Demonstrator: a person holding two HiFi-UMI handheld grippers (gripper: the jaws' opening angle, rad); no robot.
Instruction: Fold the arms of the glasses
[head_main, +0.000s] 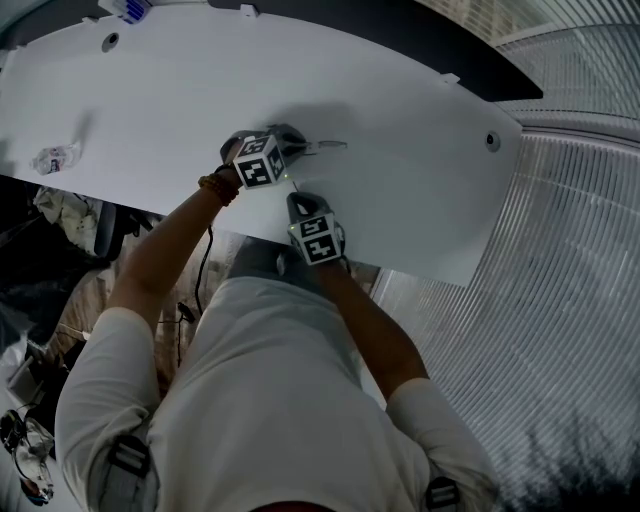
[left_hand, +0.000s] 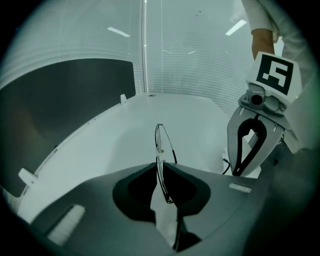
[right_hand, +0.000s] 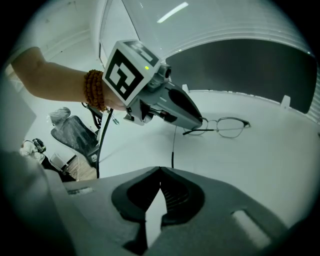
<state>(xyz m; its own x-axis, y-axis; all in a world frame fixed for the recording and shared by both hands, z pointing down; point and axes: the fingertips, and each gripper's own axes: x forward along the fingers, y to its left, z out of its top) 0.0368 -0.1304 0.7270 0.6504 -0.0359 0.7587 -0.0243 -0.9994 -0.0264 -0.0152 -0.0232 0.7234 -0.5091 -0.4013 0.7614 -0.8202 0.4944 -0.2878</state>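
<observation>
Left gripper (left_hand: 159, 166) is clamped on the glasses (left_hand: 161, 141), holding them edge-on down by the white table (head_main: 420, 190). Right gripper (right_hand: 160, 169) waits just beside, jaws together, empty. One arm (right_hand: 172, 147) sticks out unfolded, so I'd guess halfway done. The table's near edge is close, with loads of bare tabletop beyond.

No legible words, numbers or brand names in any view. Only signs: black-and-white square coded markers, one on each visible face of the white cube (head_main: 260, 160) of the left gripper (head_main: 300, 147) and of the matching cube (head_main: 317, 238) of the right gripper (head_main: 296, 203); the patterns are blocks, not letters. Small pale label (left_hand: 241, 187) on the left gripper's grey body: print too small to read. Blue-and-white packet (head_main: 128, 8) at the far edge of the white counter (head_main: 400, 110): print illegible
</observation>
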